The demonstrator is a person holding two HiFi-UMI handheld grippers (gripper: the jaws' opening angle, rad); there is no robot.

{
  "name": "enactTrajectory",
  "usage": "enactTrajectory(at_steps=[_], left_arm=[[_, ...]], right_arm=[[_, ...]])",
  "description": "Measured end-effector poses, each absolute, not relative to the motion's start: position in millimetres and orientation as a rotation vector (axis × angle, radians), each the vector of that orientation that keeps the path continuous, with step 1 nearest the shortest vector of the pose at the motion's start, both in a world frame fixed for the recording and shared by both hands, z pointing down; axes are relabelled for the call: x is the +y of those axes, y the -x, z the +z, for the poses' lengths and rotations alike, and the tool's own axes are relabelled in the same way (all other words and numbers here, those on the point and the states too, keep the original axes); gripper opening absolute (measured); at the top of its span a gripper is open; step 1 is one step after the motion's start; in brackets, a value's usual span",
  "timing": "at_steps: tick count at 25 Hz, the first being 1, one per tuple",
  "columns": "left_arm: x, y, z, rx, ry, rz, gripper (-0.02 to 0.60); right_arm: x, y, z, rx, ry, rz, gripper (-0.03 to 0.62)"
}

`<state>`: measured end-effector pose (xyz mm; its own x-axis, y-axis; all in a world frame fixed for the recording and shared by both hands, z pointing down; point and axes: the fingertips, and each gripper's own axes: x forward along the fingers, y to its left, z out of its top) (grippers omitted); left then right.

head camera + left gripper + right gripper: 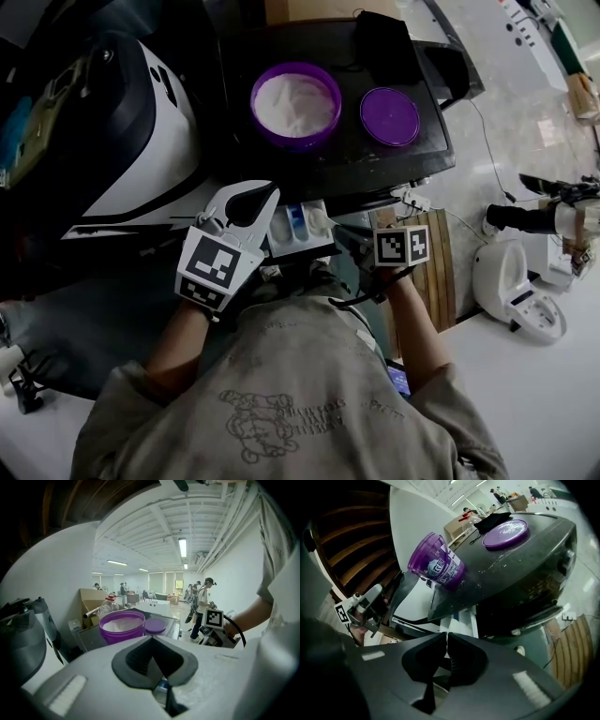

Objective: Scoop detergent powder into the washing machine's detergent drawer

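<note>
In the head view, the purple tub (pixel 295 105) of white detergent powder stands uncovered on the dark top of the washing machine (pixel 427 150). Its purple lid (pixel 389 115) lies flat just beside it, presumably set aside so the powder can be reached from above. The detergent drawer (pixel 300 228) is pulled out below the front edge with its compartments exposed to take the powder. It sits between the left claw (pixel 255 208) and the right claw (pixel 358 246), which both hang close to the drawer and well short of the tub. No scoop shows, so the scooping looks not yet begun. The print on the person's shirt is too faint to read. In the left gripper view, the left claw (pixel 152 665) has its pads pressed together with nothing between them. Beyond it the tub (pixel 123 625) is full of powder and the lid (pixel 155 626) is at its side. A bluish sliver under the pads may be the drawer, though the view is too tight there to be sure. In the right gripper view, the right claw (pixel 446 658) is closed to a hairline and empty, and it is aimed at the white drawer (pixel 459 623) jutting from under the machine's top. The tub (pixel 437 566) shows a white-and-blue label here, its writing too small to read.
</note>
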<state>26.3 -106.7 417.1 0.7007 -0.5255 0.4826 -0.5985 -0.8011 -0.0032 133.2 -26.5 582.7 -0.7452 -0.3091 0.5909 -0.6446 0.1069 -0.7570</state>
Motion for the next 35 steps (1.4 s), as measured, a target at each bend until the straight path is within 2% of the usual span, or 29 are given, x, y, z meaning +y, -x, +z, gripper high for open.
enactTrajectory(at_steps=[35], left_arm=[[-115, -4, 424, -0.955, -2.724, 0.705, 0.000]], right_arm=[[-25, -121, 607, -1.967, -0.809, 0.641, 0.032]])
